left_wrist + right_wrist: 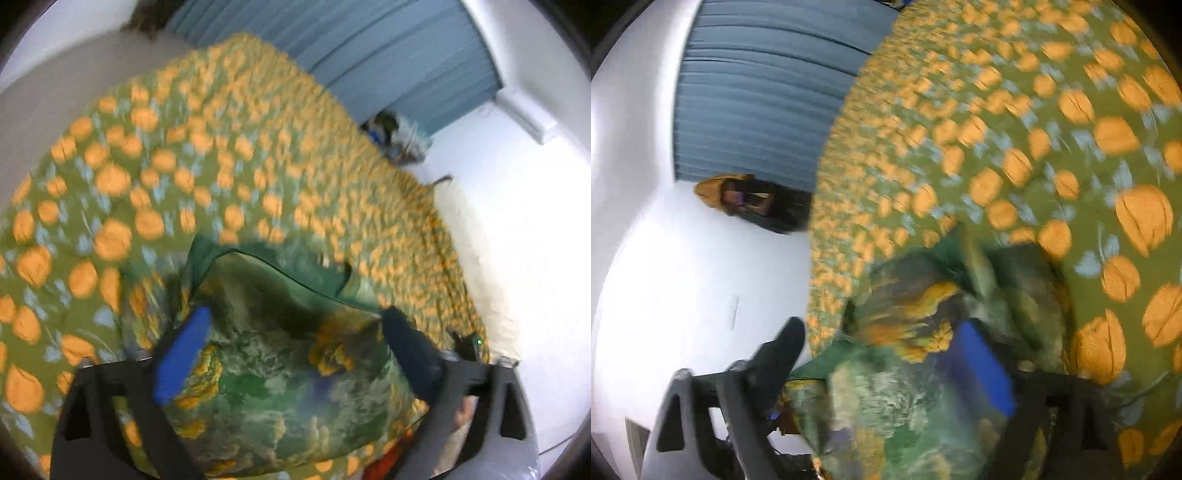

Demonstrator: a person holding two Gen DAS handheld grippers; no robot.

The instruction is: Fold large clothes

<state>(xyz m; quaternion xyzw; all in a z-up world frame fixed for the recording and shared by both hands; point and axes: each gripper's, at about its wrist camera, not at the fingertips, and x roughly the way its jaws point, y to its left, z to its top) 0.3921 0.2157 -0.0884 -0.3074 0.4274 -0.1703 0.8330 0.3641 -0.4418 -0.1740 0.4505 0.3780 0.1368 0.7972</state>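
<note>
On the bed (110, 155), near its edge, the green printed garment (280, 369) lies bunched between the spread jaws of my left gripper (295, 321) and right gripper (882, 339), both released. Risk: loose cloth slumps, undoing the fold.

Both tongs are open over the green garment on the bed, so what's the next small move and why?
Probably lift both tongs clear, then check the fold. The left tongs and right tongs stand open, with the garment bunched between their fingers but not pinched, lying on the bedspread.
</note>
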